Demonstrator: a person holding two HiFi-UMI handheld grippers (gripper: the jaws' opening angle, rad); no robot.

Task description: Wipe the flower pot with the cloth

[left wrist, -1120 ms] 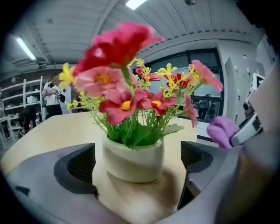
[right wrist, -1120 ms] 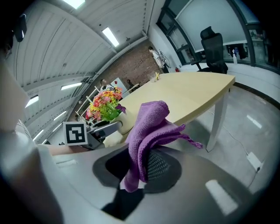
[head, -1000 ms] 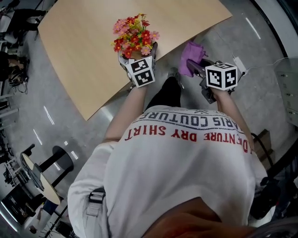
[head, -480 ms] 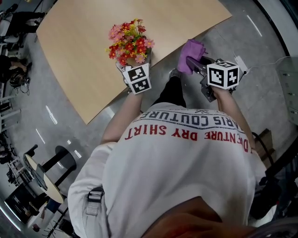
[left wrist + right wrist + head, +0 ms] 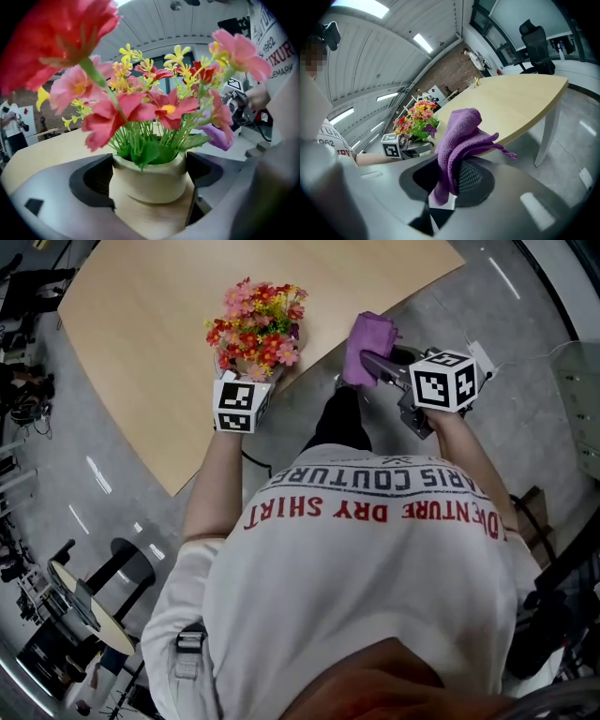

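— Two grippers, one person at a wooden table: where is the flower pot?
— At the table's near edge. It is cream-coloured, with red, pink and yellow flowers bursting out of it, and it sits between the jaws of the left gripper. Those jaws have just been closing and now stand wide, both pads against the pot's sides.
— And the cloth?
— Purple, bunched, pinched in the right gripper, whose jaws are drawn together on it. It is held in the air by the table's edge, right of the pot and not touching it.
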